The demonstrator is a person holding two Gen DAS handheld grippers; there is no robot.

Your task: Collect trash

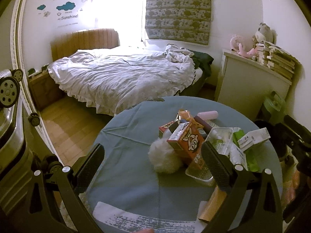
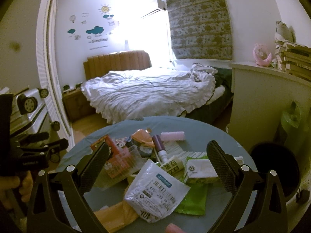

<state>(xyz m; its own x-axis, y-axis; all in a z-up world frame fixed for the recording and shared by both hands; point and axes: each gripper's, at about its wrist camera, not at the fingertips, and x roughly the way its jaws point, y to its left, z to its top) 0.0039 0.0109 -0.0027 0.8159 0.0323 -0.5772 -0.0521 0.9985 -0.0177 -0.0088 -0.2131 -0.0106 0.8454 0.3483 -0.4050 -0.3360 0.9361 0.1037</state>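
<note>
- Hovering above the round table [image 2: 196, 121], the right gripper [image 2: 158, 160] is spread wide and grasps nothing; directly below and between its fingers lies a white shipping pouch [image 2: 156, 189], with a green packet [image 2: 192, 202] just under it to the right.
- The left gripper [image 1: 151, 164] is likewise released and empty; a white fluffy ball [image 1: 162, 158] sits between its fingers, with an orange carton [image 1: 186, 145] leaning just ahead and right.
- Further ahead of both claws the rest of the trash is heaped: a clear tray [image 1: 221, 137] and a pink tube [image 2: 172, 136].
- Beyond the right finger, off the table's edge, stands a dark-mouthed bin [image 2: 276, 172].
- Risk, as I judge it: the items overlap, so closing on the pouch could drag the packet along or push neighbours off the table; the thin, slack pouch may also slip from the pads.
- Only the right view shows the pouch's label and most of the bin's mouth; only the left view shows the fluffy ball and a printed sheet [image 1: 143, 218] nearest the claw.
</note>
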